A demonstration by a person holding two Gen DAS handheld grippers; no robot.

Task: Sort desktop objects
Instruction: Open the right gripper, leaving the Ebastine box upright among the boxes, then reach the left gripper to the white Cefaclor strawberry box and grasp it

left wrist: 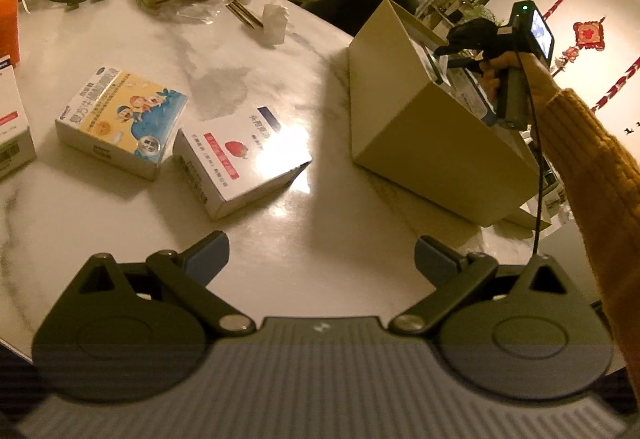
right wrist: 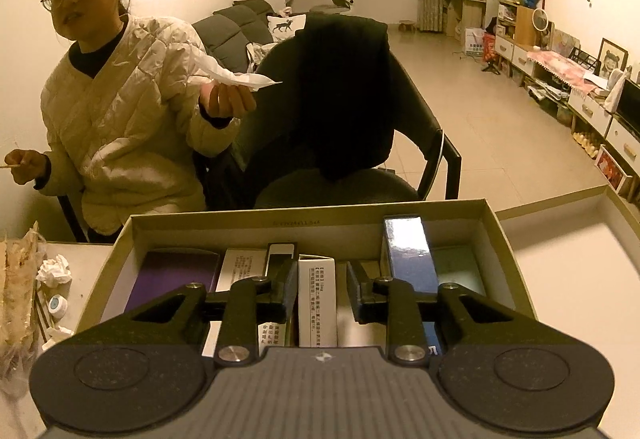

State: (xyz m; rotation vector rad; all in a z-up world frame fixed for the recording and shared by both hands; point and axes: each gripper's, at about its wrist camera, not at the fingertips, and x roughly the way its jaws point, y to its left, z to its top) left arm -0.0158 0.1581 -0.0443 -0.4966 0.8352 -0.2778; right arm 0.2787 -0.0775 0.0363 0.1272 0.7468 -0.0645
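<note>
At lower centre of the right wrist view, the right claw (right wrist: 318, 289) stands narrowly parted astride an upright white carton (right wrist: 316, 299) inside the beige cardboard box (right wrist: 308, 225), pads apparently clear. Pulling out askew could topple that slim, smooth carton against its neighbours. Across the left view, the left claw (left wrist: 322, 259) gapes wide and empty above the glossy marbled table (left wrist: 240, 51), with the strawberry carton (left wrist: 240, 163) left unsorted.

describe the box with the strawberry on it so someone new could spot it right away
Start at the tall beige carton on the marble table. To its left lie small boxes; the strawberry box is the nearest, lying flat. It alone has a white top with a red strawberry and red band, while its neighbour, the cartoon box, is yellow and blue.
</note>
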